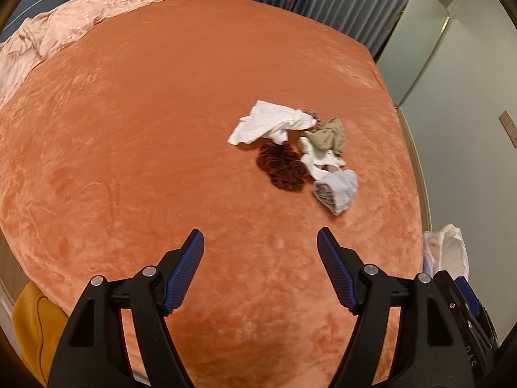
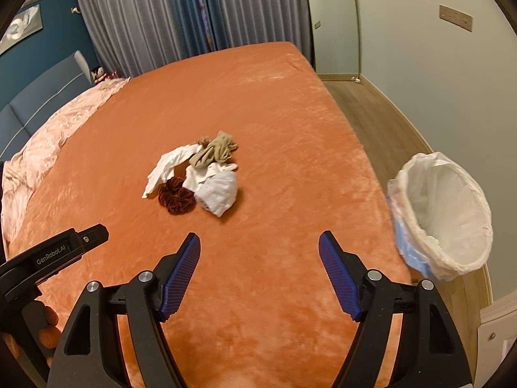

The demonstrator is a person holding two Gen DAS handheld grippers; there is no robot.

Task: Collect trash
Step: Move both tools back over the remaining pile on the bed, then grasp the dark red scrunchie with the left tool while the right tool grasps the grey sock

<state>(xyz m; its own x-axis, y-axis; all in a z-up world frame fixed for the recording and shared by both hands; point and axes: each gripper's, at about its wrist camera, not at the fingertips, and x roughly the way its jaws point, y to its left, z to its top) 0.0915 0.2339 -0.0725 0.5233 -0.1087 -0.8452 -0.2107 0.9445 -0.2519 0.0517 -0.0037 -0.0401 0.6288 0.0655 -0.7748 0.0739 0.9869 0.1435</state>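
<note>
Covering nearly the whole of both views, a bed (image 1: 161, 129) spread with an orange plush blanket carries the only clutter: a small heap of trash (image 2: 200, 174) lying toward the middle of it, well ahead of both tools. The heap is made of a crumpled white cloth (image 1: 265, 124), a tan bundle (image 1: 329, 134), a dark red frilly piece (image 1: 281, 166), a white scrap and a pale grey-white wad (image 1: 337, 190), all touching or overlapping one another. A pink quilt (image 1: 58, 29) is bunched along the head of the bed, against a blue padded headboard (image 2: 38, 97). Grey pleated curtains (image 2: 145, 16) hang behind the far side, with a teal wall to their left and a pale wall to the right bearing a switch plate (image 2: 455, 17). Wooden flooring (image 2: 381, 123) runs along the bed's right side, and there a bin (image 2: 400, 226) lined with a white plastic bag stands just beside the mattress edge, its mouth tilted toward the camera.

The left gripper (image 1: 260, 241) hovers above bare blanket, its blue-padded jaws apart with nothing between them. The right gripper (image 2: 260, 242) likewise has its jaws spread wide over empty blanket. In the right wrist view the left tool shows at the lower left, held by a hand (image 2: 48, 326).
</note>
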